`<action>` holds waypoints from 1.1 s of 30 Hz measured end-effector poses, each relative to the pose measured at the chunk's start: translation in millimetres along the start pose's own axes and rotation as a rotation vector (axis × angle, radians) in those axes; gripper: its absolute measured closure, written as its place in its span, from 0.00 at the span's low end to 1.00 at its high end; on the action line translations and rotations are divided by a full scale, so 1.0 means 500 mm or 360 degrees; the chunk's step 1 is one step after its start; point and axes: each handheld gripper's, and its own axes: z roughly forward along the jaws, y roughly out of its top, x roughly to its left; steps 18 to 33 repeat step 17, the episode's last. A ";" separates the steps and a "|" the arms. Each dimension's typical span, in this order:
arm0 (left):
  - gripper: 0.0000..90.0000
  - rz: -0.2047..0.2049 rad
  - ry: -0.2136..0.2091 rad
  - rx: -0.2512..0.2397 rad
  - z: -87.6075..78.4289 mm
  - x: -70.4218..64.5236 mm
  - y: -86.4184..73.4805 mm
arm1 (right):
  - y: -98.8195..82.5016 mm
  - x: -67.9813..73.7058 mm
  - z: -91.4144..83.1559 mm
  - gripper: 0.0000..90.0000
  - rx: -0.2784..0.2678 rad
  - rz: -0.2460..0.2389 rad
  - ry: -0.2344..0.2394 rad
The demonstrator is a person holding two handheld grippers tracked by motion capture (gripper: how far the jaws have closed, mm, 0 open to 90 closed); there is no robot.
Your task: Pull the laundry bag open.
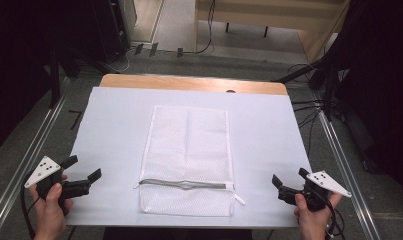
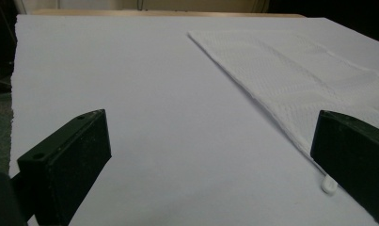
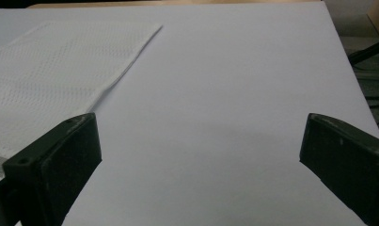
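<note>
A white mesh laundry bag (image 1: 188, 157) lies flat in the middle of the white table cover (image 1: 269, 130), its grey zipper (image 1: 186, 184) running across near the front end. My left gripper (image 1: 84, 168) is held open at the front left corner, well left of the bag. At the front right corner my right gripper (image 1: 290, 178) is open too, with nothing between its jaws. The left gripper view has the bag (image 2: 290, 70) ahead to the right, with a small white tab (image 2: 328, 185) by the right jaw. In the right gripper view the bag (image 3: 55, 70) lies to the left.
The wooden table edge (image 1: 189, 81) shows at the back. Metal rails (image 1: 339, 150) run along both sides of the table, with cables (image 1: 309, 107) on the floor at the right. Bare cover lies on either side of the bag.
</note>
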 end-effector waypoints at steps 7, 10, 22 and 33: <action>0.00 0.0029 -0.0016 -0.0002 0.001 -0.006 0.000 | 0.000 0.001 -0.003 0.00 -0.0013 -0.0014 -0.0007; 0.00 0.0029 -0.0019 -0.0001 0.001 -0.007 0.000 | 0.000 0.004 -0.001 0.00 -0.0004 -0.0018 -0.0005; 0.00 0.0027 -0.0025 0.0018 0.005 -0.007 -0.001 | -0.002 0.005 0.002 0.00 0.0009 -0.0014 -0.0005; 0.00 0.0027 -0.0025 0.0018 0.005 -0.007 -0.001 | -0.002 0.005 0.002 0.00 0.0009 -0.0014 -0.0005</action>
